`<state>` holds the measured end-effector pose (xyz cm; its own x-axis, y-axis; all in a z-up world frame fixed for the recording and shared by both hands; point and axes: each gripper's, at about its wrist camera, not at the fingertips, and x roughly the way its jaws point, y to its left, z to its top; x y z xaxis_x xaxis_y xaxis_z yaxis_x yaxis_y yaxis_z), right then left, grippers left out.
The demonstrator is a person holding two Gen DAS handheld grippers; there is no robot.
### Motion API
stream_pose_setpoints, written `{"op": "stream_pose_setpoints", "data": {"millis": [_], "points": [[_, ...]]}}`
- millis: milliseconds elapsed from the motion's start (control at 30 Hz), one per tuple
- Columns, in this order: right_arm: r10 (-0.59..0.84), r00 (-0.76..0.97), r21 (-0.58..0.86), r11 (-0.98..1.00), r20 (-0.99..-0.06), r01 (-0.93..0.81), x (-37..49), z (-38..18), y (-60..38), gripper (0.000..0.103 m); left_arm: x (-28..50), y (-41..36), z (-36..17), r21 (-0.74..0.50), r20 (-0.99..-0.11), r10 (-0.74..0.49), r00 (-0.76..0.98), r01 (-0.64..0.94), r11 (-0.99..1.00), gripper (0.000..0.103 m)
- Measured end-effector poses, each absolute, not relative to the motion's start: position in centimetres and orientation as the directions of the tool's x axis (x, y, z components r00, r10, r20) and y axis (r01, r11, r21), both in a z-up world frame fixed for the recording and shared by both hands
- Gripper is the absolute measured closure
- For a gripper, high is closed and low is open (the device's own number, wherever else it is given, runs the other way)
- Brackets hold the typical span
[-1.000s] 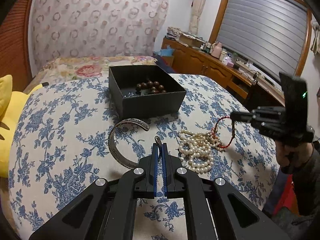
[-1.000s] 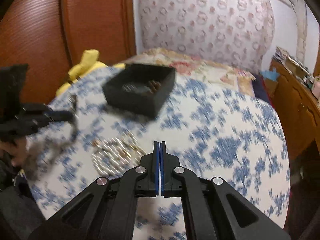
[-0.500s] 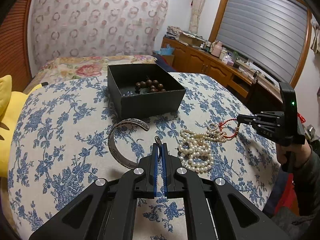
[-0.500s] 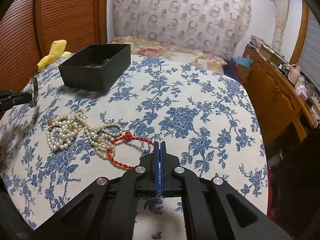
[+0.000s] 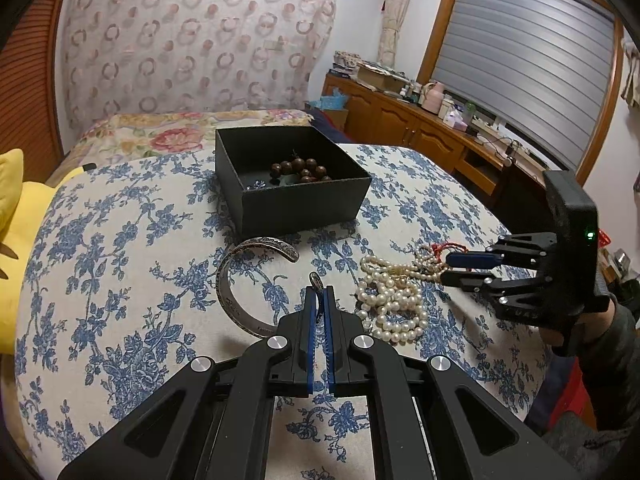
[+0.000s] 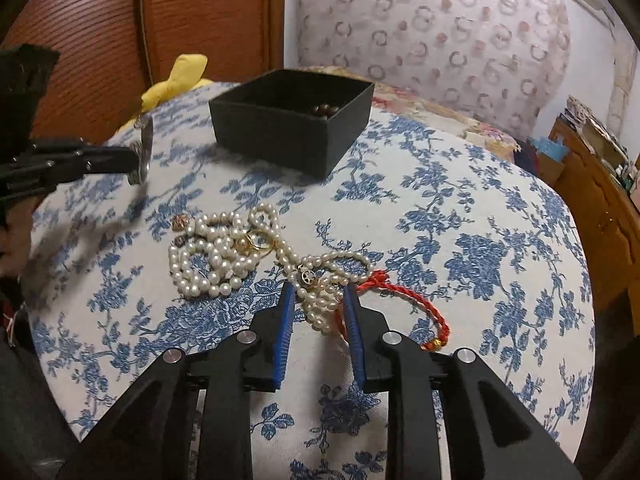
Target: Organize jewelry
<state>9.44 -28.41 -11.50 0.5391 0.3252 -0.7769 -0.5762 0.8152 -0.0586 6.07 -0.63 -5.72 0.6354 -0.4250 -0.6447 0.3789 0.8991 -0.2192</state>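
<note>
A black open box (image 5: pixel 292 184) holds a dark wooden bead bracelet (image 5: pixel 302 170) on the blue-flowered tablecloth (image 5: pixel 120 260). My left gripper (image 5: pixel 319 294) is shut on one end of a silver cuff bangle (image 5: pixel 240 280), held above the cloth. A heap of white pearl strands (image 6: pixel 224 256) lies in the middle, with a red cord bracelet (image 6: pixel 420 304) beside it. My right gripper (image 6: pixel 318 300) is open, its jaws either side of a loop of pearls, the red cord by the right finger. In the left wrist view it (image 5: pixel 452 266) stands at the pearls (image 5: pixel 392 300).
The box (image 6: pixel 292 124) sits beyond the pearls in the right wrist view. A yellow plush toy (image 5: pixel 16 216) lies at the table's left edge. A bed with a floral cover (image 5: pixel 180 132) is behind, and a wooden cabinet (image 5: pixel 420 132) stands at the right.
My right gripper has opened, letting go of the red cord, which now lies on the cloth, and has moved onto the pearls. My left gripper keeps the bangle still.
</note>
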Motion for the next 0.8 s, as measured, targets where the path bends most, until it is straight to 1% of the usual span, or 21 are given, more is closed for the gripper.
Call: {"op": "stream_pose_setpoints", "data": {"millis": [133, 200, 233, 333, 367, 400, 433, 467, 500, 700, 800], "points": [[0.332, 0.531, -0.036, 0.823, -0.780, -0.567, 10.2, -11.4, -28.7, 0.075, 6.1, -0.6, -5.7, -0.219, -0.646, -0.425, 0.634, 0.380, 0.899, 0.100], [0.310, 0.537, -0.064, 0.821, -0.784, -0.568, 10.4, -11.7, -28.6, 0.072, 6.0, -0.8, -5.9, -0.219, -0.647, -0.426, 0.632, 0.382, 0.898, 0.100], [0.301, 0.535, -0.070, 0.822, -0.790, -0.566, 10.5, -11.8, -28.7, 0.067, 6.0, -0.8, -5.9, -0.218, -0.647, -0.427, 0.632, 0.384, 0.897, 0.100], [0.311, 0.521, -0.042, 0.828, -0.795, -0.559, 11.1, -12.1, -29.1, 0.067, 5.9, -0.8, -6.0, -0.219, -0.647, -0.428, 0.632, 0.384, 0.897, 0.100], [0.315, 0.518, -0.036, 0.828, -0.795, -0.559, 11.1, -12.1, -29.2, 0.078, 5.9, -0.8, -6.0, -0.219, -0.647, -0.427, 0.632, 0.382, 0.898, 0.100], [0.320, 0.518, -0.033, 0.827, -0.793, -0.561, 11.1, -12.0, -29.2, 0.085, 5.9, -0.8, -6.0, -0.218, -0.647, -0.427, 0.632, 0.383, 0.898, 0.100], [0.324, 0.521, -0.030, 0.828, -0.790, -0.559, 11.1, -11.9, -29.2, 0.086, 5.9, -0.8, -6.1, -0.219, -0.648, -0.427, 0.631, 0.382, 0.898, 0.100], [0.332, 0.525, -0.023, 0.829, -0.784, -0.559, 11.0, -11.7, -29.3, 0.094, 5.9, -0.8, -6.1, -0.219, -0.648, -0.427, 0.631, 0.383, 0.898, 0.100], [0.341, 0.526, -0.015, 0.828, -0.779, -0.560, 11.0, -11.5, -29.4, 0.096, 5.9, -0.8, -6.1, -0.219, -0.648, -0.427, 0.630, 0.383, 0.898, 0.100], [0.372, 0.551, 0.000, 0.829, -0.747, -0.560, 11.0, -9.9, -29.8, 0.098, 5.9, -0.8, -6.1, -0.219, -0.649, -0.427, 0.630, 0.383, 0.897, 0.100], [0.403, 0.573, 0.013, 0.825, -0.714, -0.565, 10.7, -8.3, -30.1, 0.098, 5.9, -0.8, -6.1, -0.219, -0.648, -0.428, 0.630, 0.384, 0.897, 0.100]]}}
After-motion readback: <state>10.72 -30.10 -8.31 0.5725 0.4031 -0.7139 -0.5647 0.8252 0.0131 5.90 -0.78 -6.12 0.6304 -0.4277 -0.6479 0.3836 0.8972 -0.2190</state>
